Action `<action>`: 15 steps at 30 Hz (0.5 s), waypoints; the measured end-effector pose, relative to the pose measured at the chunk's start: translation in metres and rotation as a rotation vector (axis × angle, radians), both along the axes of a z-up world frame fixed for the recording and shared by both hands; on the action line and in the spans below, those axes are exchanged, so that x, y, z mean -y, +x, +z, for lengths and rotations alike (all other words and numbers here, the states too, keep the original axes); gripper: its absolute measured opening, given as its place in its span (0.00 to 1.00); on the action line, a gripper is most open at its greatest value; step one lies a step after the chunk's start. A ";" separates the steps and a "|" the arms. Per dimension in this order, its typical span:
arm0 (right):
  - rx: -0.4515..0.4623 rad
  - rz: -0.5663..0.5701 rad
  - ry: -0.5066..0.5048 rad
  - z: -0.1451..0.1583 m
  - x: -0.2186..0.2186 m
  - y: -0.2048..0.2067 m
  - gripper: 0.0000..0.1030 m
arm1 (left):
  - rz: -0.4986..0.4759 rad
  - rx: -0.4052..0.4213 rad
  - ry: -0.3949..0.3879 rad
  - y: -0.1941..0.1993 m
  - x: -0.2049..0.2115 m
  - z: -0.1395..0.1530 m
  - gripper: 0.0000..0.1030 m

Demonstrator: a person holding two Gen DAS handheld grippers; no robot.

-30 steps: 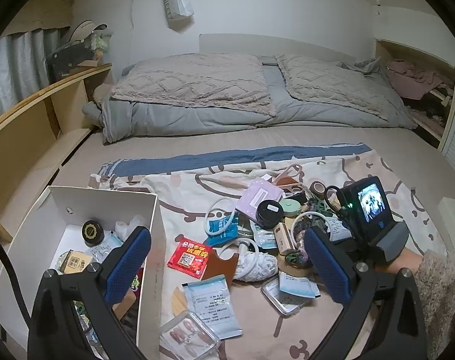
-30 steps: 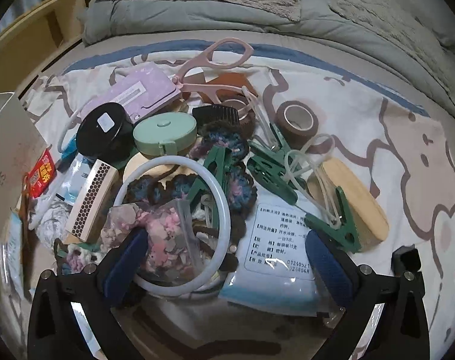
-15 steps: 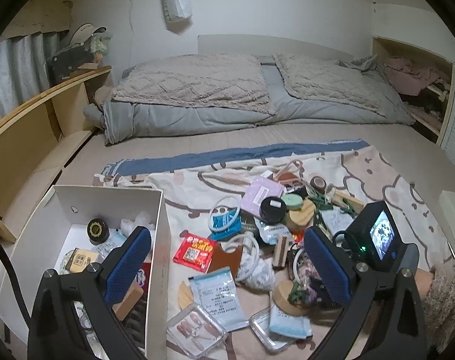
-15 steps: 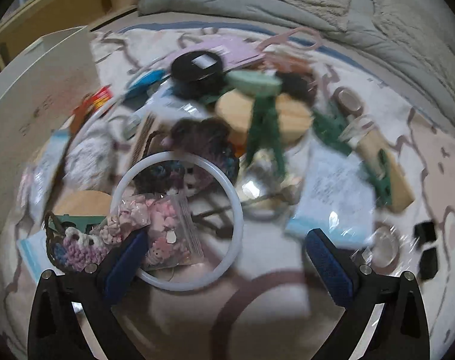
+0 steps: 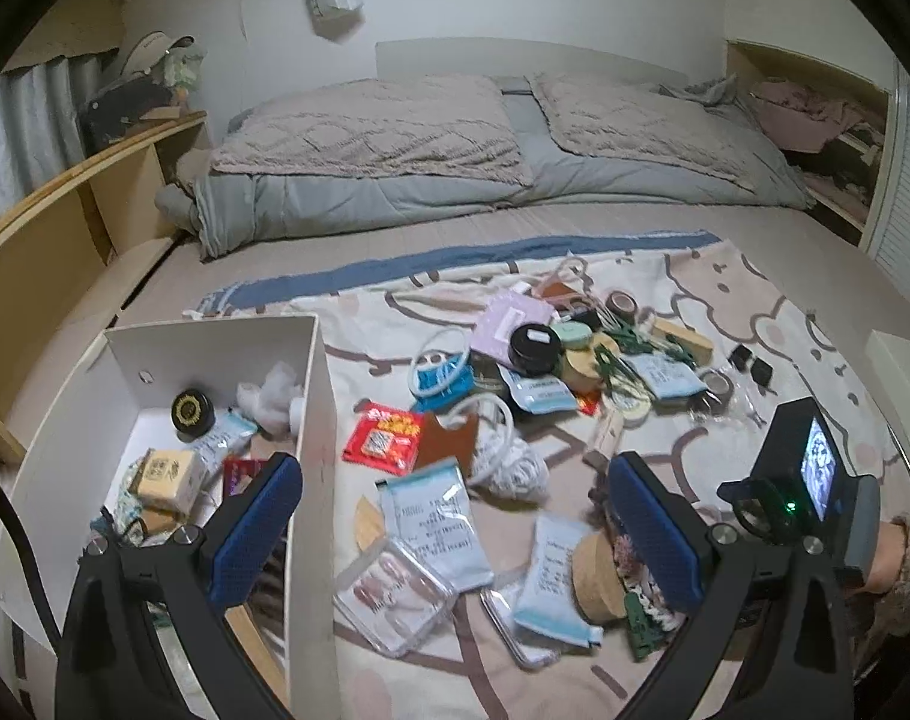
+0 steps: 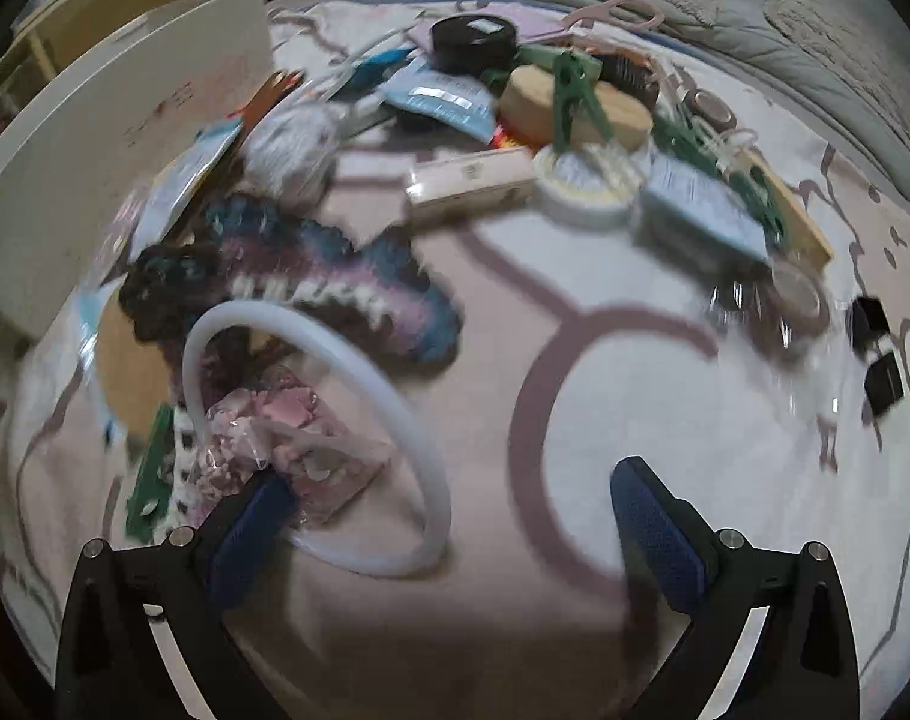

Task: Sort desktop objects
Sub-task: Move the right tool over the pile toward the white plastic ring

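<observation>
Many small objects lie scattered on a patterned blanket [image 5: 755, 276] on a bed. A white cardboard box [image 5: 311, 420] at the left holds several sorted items. My left gripper [image 5: 455, 534] is open and empty, hovering above the box edge and blue-white packets [image 5: 431, 516]. My right gripper [image 6: 455, 534] is open, low over the blanket; its left finger [image 6: 251, 516] touches a small clear bag of pink bits [image 6: 293, 450] lying inside a white ring [image 6: 311, 438]. A crocheted piece [image 6: 335, 276] lies just beyond. The right gripper's body [image 5: 809, 480] shows in the left wrist view.
A pile with a black round tin [image 5: 533, 348], green clips [image 6: 575, 96], wooden discs, tape rolls and pink scissors [image 6: 611, 18] sits farther on. A red packet [image 5: 383, 438] and clear case [image 5: 395, 594] lie near the box. Pillows and a wooden shelf [image 5: 47, 228] lie beyond.
My right gripper has dragged the ring, bag and crocheted piece toward the near edge, away from the pile. The left gripper has risen and pulled back slightly.
</observation>
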State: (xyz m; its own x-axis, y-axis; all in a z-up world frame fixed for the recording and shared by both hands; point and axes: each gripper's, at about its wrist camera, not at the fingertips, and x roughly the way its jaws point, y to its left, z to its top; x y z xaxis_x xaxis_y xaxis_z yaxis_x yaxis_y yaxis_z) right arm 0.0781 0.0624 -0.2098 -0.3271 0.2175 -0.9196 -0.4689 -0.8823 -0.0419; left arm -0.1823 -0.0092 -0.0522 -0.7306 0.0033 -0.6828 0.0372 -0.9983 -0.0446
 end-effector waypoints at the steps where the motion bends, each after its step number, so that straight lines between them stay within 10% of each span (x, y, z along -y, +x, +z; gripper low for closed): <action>1: 0.004 0.000 -0.007 0.000 0.004 0.003 1.00 | -0.007 0.007 0.003 0.002 -0.002 -0.001 0.99; 15: 0.092 0.040 -0.079 -0.001 0.059 0.051 1.00 | -0.103 0.062 0.038 0.035 -0.018 -0.011 0.99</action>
State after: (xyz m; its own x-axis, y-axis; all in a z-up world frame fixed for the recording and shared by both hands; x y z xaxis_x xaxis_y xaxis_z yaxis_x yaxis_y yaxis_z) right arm 0.1296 0.0036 -0.2107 -0.2472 0.1320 -0.9599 -0.4303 -0.9026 -0.0133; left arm -0.1477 0.0086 -0.0628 -0.6815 0.1032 -0.7245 -0.0618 -0.9946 -0.0836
